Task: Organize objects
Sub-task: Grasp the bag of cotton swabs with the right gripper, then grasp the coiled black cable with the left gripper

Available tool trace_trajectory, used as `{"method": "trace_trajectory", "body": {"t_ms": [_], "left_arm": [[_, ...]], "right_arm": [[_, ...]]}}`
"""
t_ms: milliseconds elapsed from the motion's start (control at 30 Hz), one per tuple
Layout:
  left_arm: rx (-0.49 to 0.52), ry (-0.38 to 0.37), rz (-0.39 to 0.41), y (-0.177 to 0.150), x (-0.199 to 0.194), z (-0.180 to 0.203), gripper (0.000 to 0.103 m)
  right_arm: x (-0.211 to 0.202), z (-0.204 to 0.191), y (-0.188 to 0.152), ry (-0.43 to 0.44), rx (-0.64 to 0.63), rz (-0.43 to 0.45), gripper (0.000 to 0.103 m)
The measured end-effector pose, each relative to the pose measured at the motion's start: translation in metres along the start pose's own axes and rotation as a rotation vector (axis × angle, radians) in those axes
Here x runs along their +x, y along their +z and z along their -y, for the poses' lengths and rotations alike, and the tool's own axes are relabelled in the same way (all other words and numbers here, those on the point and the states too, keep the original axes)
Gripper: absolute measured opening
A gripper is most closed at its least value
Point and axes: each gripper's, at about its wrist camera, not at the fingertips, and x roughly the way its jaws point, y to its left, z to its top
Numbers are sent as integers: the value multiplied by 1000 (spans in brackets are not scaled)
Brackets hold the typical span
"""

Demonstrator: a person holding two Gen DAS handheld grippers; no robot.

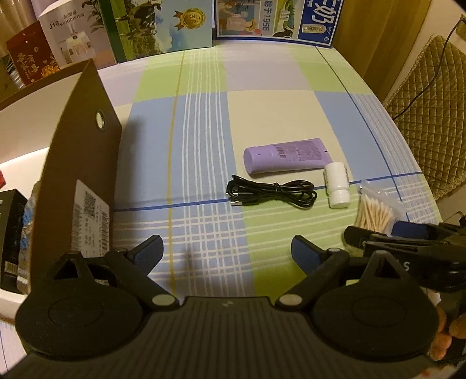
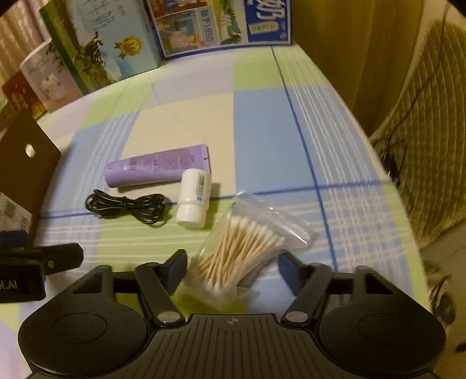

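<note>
A purple tube [image 1: 287, 155] [image 2: 158, 168], a coiled black cable [image 1: 272, 194] [image 2: 126, 205], a small white bottle [image 1: 337, 184] [image 2: 193, 198] and a clear bag of cotton swabs [image 1: 375, 214] [image 2: 244, 246] lie on the checked cloth. My right gripper [image 2: 233, 269] is open, with its fingers on either side of the near end of the swab bag. It also shows in the left wrist view [image 1: 387, 233]. My left gripper [image 1: 227, 253] is open and empty above the cloth, beside a brown box flap [image 1: 84, 151].
An open box [image 1: 26, 151] with packaged items inside stands at the left. Several printed cartons [image 1: 163, 26] [image 2: 113, 43] line the table's far edge. A quilted chair [image 1: 428, 116] stands past the table's right edge.
</note>
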Motion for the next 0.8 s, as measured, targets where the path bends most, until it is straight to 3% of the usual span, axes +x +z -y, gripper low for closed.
{"method": "trace_trajectory", "body": {"t_ms": [133, 500, 567, 700, 800], "left_arm": [[4, -20, -5, 3, 9, 5, 93], [-16, -62, 32, 19, 36, 21, 95], [-33, -81, 20, 23, 43, 22, 95], [-34, -75, 16, 27, 52, 26, 95], [-30, -76, 18, 29, 58, 29, 96]], "right_arm": [[1, 9, 2, -29, -24, 27, 32], [4, 35, 13, -32, 8, 60, 32], [5, 37, 14, -28, 10, 65, 34], [9, 40, 19, -29, 21, 69, 53], [12, 40, 21, -34, 16, 76, 55]]}}
